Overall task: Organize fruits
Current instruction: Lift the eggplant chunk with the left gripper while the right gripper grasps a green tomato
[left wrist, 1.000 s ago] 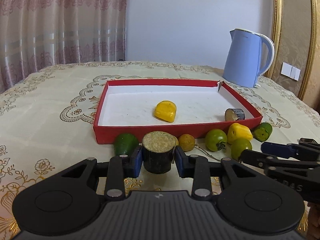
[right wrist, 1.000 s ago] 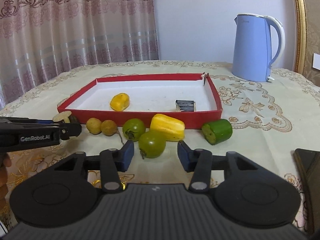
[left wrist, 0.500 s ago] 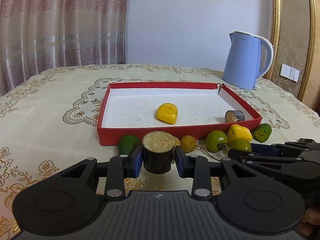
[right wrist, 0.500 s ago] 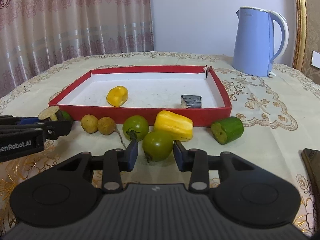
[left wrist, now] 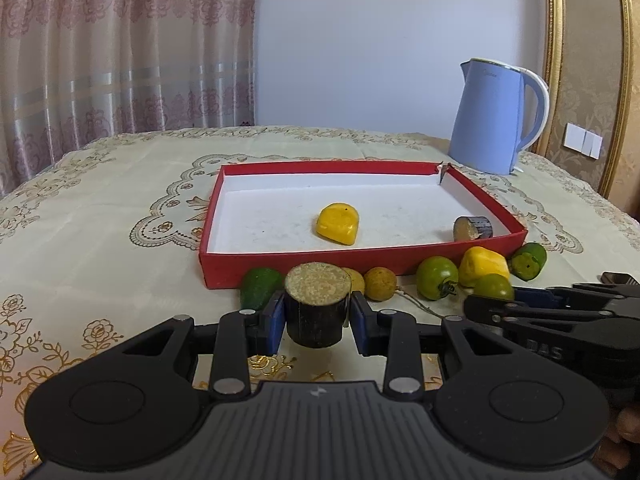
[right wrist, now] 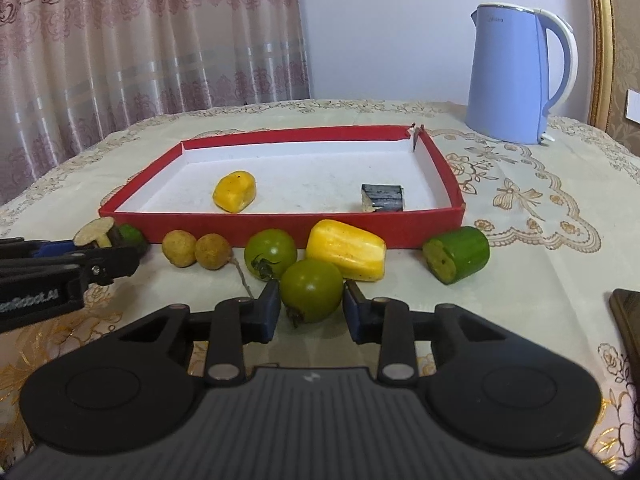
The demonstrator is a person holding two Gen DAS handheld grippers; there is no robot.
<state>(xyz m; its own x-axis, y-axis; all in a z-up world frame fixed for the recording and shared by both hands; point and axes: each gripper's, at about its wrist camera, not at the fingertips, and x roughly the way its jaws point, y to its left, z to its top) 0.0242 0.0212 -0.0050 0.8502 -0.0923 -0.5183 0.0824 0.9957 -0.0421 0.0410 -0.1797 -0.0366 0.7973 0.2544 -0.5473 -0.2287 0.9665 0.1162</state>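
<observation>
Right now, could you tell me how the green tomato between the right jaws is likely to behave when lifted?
The green tomato looks round and glossy, so it may slip or roll from the right gripper. It seems firm, probably tolerating the squeeze. Its stem points down, so it could wobble.

Table [right wrist: 540, 216] covered with cream embroidered cloth. On it, red tray [right wrist: 304, 225], blue kettle [right wrist: 516, 76] behind right corner. Before tray front wall, two brown round fruits [right wrist: 196, 249], green tomato [right wrist: 270, 253], yellow piece [right wrist: 346, 250], cut green piece [right wrist: 458, 254].
</observation>
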